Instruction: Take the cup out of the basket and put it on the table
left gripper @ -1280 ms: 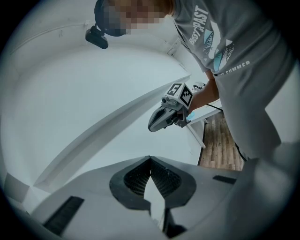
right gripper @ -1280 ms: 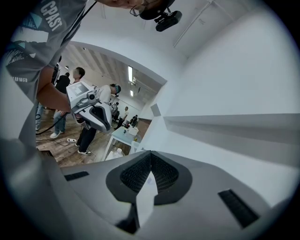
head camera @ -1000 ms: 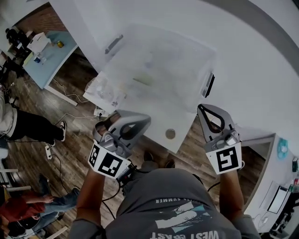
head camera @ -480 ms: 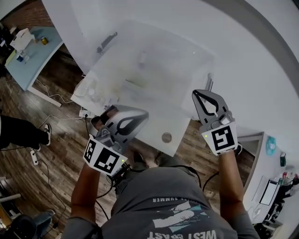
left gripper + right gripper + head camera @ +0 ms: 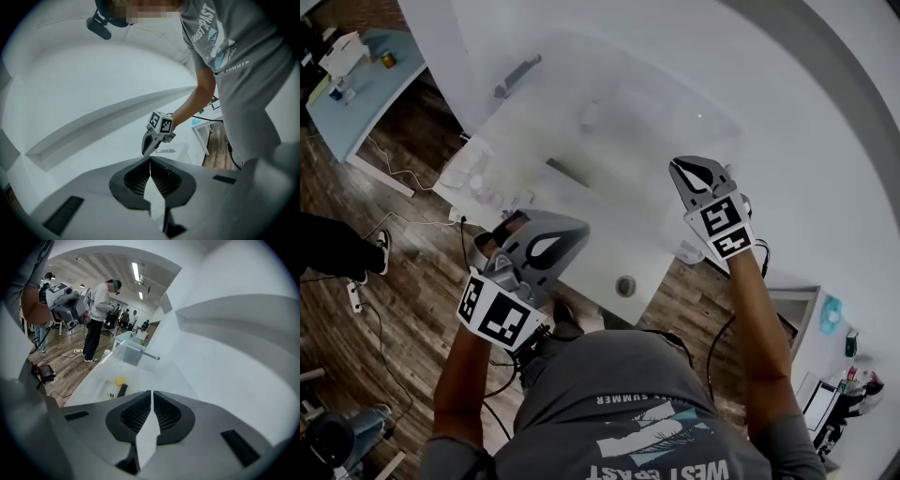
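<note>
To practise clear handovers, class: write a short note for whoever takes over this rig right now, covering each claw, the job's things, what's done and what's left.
Left claw: shut, empty, at the table's near edge.
Right claw: shut, empty, by the basket's right side.
Basket sits on the table; a small pale shape inside may be the cup, too washed out to confirm.
Done: nothing yet.
Left: open a claw, lift the cup out, set it on the table.
</note>
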`<action>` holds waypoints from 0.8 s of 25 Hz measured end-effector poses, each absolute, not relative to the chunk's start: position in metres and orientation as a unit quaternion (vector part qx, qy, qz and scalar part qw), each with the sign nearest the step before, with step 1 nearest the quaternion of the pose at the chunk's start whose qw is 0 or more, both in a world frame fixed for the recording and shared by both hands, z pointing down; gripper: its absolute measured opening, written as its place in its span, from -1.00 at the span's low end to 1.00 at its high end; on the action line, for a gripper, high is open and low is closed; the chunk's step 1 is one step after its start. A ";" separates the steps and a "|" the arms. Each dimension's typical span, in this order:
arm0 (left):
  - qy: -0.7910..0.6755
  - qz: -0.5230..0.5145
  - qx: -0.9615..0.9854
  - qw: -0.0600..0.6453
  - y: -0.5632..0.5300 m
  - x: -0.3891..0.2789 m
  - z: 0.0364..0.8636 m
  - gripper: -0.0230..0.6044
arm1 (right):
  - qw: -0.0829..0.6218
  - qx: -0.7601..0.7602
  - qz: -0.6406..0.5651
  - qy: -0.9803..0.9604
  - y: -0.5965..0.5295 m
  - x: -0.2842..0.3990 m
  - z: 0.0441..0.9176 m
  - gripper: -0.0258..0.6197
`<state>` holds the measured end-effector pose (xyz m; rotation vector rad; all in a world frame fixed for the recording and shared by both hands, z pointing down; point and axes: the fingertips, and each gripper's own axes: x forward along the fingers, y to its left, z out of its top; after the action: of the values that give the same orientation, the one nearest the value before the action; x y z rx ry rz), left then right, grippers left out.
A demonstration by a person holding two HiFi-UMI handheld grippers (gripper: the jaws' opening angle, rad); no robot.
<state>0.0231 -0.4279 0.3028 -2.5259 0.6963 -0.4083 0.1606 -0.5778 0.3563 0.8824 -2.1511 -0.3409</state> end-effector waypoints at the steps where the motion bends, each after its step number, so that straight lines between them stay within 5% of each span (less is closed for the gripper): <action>1: 0.258 -0.150 -0.924 0.237 -0.431 0.023 0.304 -0.90 | 0.402 0.337 -0.126 -0.842 -0.588 0.163 0.368 -0.88; 20: 0.325 -0.147 -0.923 0.147 -0.475 0.008 0.333 -0.84 | 0.719 0.168 0.050 -0.672 -0.662 0.246 0.603 -0.52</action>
<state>0.0082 -0.4754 0.3330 -2.6549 0.9339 -0.4235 0.2459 -0.6622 0.6029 0.3723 -1.4862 0.1096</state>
